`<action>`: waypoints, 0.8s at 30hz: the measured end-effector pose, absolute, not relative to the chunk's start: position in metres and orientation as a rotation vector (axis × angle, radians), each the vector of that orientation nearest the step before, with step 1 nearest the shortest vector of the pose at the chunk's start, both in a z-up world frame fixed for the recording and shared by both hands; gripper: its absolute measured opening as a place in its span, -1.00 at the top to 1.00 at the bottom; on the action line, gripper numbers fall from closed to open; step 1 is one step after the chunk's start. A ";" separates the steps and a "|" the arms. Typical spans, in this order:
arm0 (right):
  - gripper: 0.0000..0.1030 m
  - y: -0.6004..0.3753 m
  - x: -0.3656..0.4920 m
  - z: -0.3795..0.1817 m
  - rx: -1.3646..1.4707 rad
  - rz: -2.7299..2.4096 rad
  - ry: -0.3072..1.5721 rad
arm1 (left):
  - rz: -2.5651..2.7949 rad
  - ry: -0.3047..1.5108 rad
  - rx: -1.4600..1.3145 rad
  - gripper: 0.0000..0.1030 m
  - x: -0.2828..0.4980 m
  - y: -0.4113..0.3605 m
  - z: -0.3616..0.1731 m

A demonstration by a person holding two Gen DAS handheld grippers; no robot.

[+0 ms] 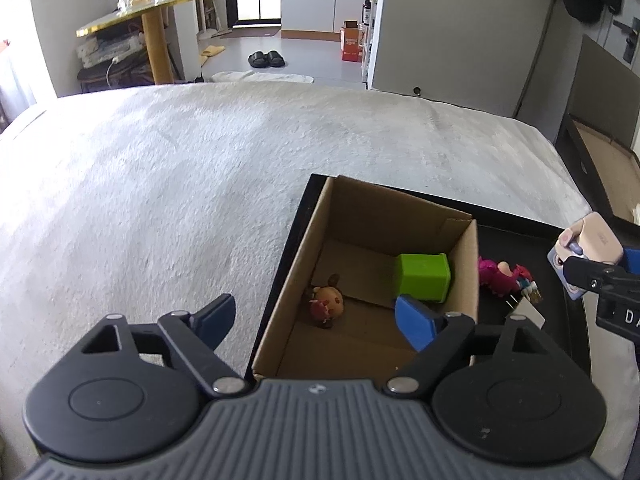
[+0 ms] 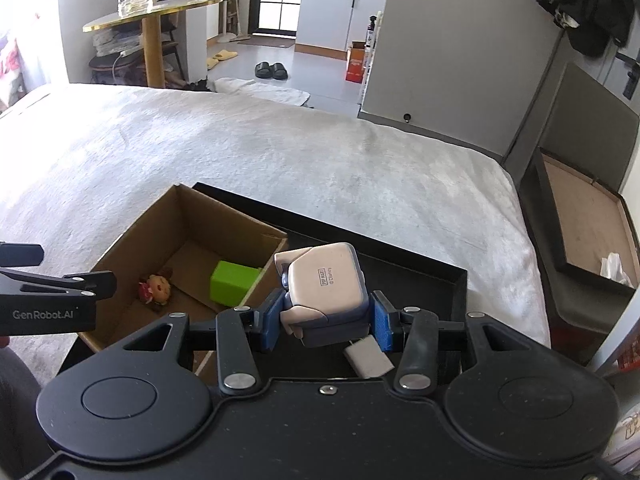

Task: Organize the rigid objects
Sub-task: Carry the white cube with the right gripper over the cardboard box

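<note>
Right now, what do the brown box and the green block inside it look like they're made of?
Brown box: corrugated cardboard, matte, with raw cut edges and a fold crease. Green block: likely moulded plastic, smooth with a slight sheen, uniform colour and rounded corners; painted wood can't be ruled out.

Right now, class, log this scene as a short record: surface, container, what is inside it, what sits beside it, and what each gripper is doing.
Surface: grey bedspread
Container: open cardboard box, standing in a black tray
Inside box: green block; small brown figurine
Beside box, in tray: pink toy; white card
Left gripper: open, empty, over the box's near edge
Right gripper: shut on a pale boxy figure, above the tray
</note>
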State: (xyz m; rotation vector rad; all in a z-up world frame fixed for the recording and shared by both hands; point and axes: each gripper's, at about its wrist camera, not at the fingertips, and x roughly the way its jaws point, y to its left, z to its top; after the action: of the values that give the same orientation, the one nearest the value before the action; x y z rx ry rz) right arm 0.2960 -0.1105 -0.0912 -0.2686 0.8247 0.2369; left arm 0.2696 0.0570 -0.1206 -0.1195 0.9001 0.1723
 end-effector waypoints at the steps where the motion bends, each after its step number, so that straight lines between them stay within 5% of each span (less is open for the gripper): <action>1: 0.14 -0.106 0.296 -0.092 -0.274 0.241 0.826 | 0.174 0.902 -0.126 -0.60 0.270 0.060 -0.122; 24: 0.14 -0.024 0.320 -0.116 -0.417 0.320 0.857 | 0.183 0.945 -0.254 0.34 0.289 0.095 -0.161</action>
State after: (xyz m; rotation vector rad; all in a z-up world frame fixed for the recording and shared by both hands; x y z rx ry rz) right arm 0.3199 -0.0241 -0.1155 -0.4171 0.8567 0.3201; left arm 0.2887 0.0949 -0.1611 -0.2536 0.9453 0.1835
